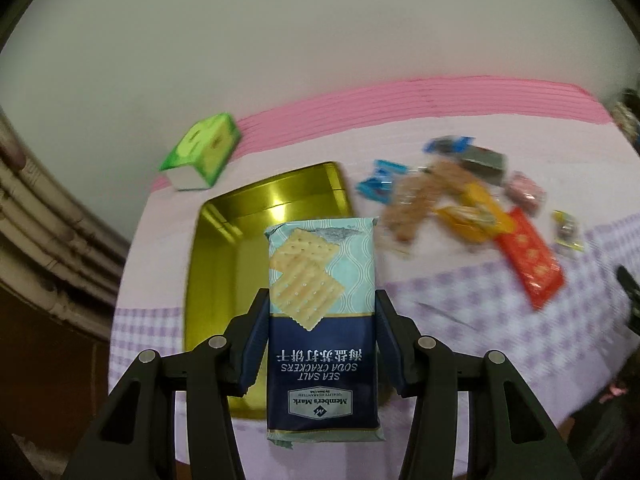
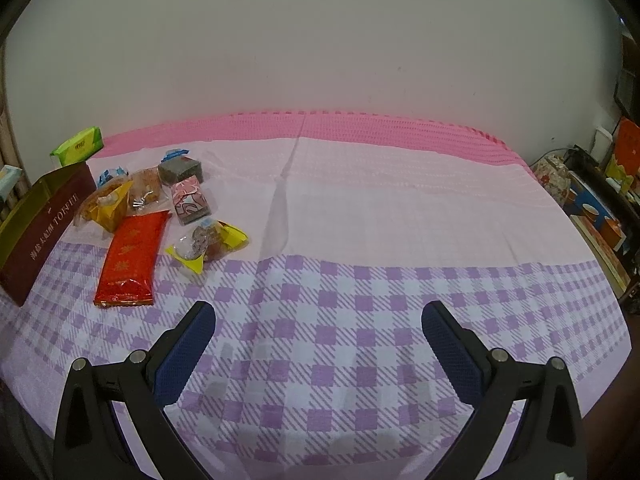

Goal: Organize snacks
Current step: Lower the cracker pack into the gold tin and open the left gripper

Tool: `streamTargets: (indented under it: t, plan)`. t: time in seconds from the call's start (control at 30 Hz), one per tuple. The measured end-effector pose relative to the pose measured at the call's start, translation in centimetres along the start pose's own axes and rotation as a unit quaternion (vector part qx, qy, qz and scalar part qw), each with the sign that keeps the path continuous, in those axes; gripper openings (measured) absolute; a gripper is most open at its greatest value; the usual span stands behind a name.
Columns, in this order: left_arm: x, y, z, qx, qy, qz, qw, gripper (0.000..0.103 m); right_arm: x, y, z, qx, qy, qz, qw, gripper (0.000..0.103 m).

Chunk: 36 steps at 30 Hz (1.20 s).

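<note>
The left tongs [image 1: 322, 344] are pinching the cracker pack [image 1: 322, 320] by its long edges above the gold tin [image 1: 224, 264]. It is looking light and brittle, so gentle pressure is suiting it. The right tongs [image 2: 319, 344] are gaping wide.

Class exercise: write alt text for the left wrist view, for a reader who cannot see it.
The left gripper clamps a pack of sea salt soda crackers above an open gold tin on a pink and purple checked cloth. To the right lies a blurred heap of wrapped snacks; a green tissue pack sits behind the tin.
</note>
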State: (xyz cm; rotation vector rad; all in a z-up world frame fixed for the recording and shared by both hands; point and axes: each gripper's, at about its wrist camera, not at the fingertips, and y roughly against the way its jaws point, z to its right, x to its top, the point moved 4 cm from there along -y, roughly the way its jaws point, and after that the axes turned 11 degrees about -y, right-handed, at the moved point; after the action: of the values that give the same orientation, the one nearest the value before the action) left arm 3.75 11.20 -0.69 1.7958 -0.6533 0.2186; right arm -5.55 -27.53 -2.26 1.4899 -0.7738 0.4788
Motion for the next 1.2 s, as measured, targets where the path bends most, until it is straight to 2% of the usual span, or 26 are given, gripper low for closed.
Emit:
streamTargets:
  t: [0.2,0.4,0.6,0.77,0.9,1.0,1.13,1.2]
  plan:
    - [0.7,-4.7,-4.1,0.020,0.021,-0.037,0.9989,0.050,-0.2,-0.4,-0.1,-0.004,0.006,-0.006,1.000,0.103]
    - [1.5,-10.6,-7.6,0.016,0.042,-0.086,0.9953,0.051,-0.3,-0.7,-0.3,-0.008,0.015,-0.013,1.000,0.103]
    - [2.3,-13.9,-9.6,0.034,0.050,-0.102,0.9930,0.051,-0.3,-0.8,-0.4,-0.009,0.015,-0.015,1.000,0.103]
    - [2.7,-15.2,-9.7,0.038,0.046,-0.105,0.9926,0.051,-0.4,-0.9,-0.5,-0.010,0.016,-0.016,1.000,0.103]
    - [2.9,-14.8,-9.6,0.042,0.040,-0.093,0.9940,0.052,-0.4,-1.0,-0.6,-0.010,0.015,-0.016,1.000,0.103]
    - [3.2,-13.3,-9.7,0.042,0.044,-0.068,0.9959,0.053,-0.4,-0.9,-0.7,-0.002,0.013,-0.014,1.000,0.103]
    - [2.9,-9.4,-9.6,0.017,0.078,-0.025,0.9965,0.053,0.2,-0.1,-1.1,0.071,0.007,-0.016,0.997,0.103]
    - [2.5,-7.0,-9.0,0.006,0.089,-0.005,0.9960,0.053,0.7,0.0,-2.1,0.090,0.029,-0.015,0.995,0.103]
